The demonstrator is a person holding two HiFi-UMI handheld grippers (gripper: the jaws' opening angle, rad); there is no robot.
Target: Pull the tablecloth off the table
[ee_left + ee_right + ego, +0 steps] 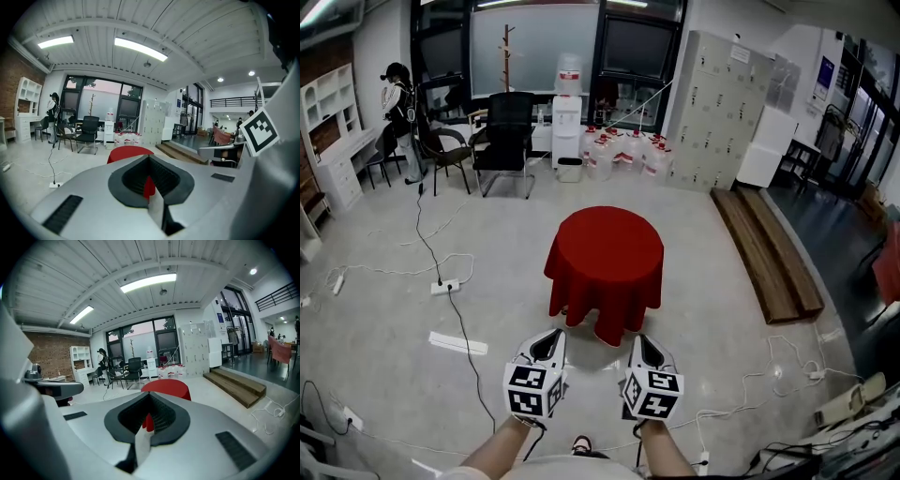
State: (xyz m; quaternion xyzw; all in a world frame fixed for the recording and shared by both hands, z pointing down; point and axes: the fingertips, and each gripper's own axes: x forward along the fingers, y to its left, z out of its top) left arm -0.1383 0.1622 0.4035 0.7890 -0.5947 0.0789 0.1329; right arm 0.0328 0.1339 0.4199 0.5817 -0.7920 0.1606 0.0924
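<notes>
A small round table stands on the floor in the middle of the room, draped to near the floor by a red tablecloth (606, 267). The same red tablecloth (130, 153) shows ahead in the left gripper view, and the red tablecloth (167, 388) in the right gripper view too. My left gripper (555, 336) and right gripper (641, 341) are side by side, a short way in front of the cloth's near hem and apart from it. Both are shut with nothing between the jaws.
A white power strip (444, 287) and black cable (467, 347) lie on the floor to the left. A long wooden platform (767, 248) runs along the right. Chairs (506, 141), a water dispenser (567, 122) and water jugs (623, 155) stand behind; a person (398, 108) at far left.
</notes>
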